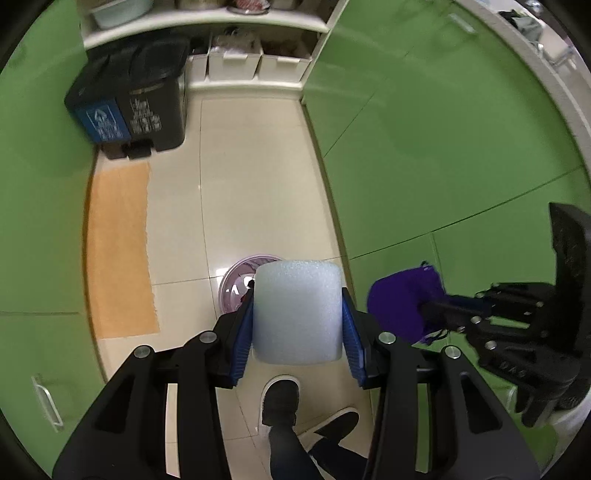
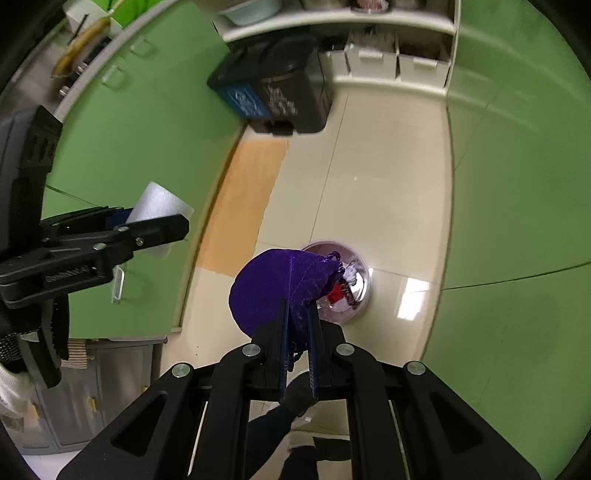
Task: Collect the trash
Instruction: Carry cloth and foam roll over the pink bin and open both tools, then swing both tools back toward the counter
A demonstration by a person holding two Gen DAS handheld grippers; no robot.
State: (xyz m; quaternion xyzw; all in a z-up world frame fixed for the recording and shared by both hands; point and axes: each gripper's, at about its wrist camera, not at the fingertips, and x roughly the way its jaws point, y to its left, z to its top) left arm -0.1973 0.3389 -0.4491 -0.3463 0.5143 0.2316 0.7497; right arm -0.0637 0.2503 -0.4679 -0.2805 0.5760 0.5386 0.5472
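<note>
Green cabinet doors (image 1: 443, 147) line both sides of a narrow tiled floor (image 1: 251, 166) aisle, open down the middle. Black two-compartment trash bin (image 1: 129, 99) stands at the far left end by the white shelf unit (image 1: 207, 22), lids down. Orange mat (image 1: 118, 251) lies along the left cabinet base, long axis running up the aisle. Small round bin (image 2: 343, 284) with a clear liner sits on the floor, mouth up, just below both grippers.

Left gripper (image 1: 297, 317) points forward and down, jaws spread wide and clamped on a white foam block (image 1: 297, 312), block upright between the blue pads (image 1: 243, 336), long axis along the fingers.

Right gripper (image 2: 299, 332) points down at the small bin, jaws nearly closed, pinching a purple cloth pouch (image 2: 273, 291); pouch bulges forward past the tips, drawstring end toward the bin.

Person's dark shoes (image 1: 280, 398) are on the floor beneath the grippers.
</note>
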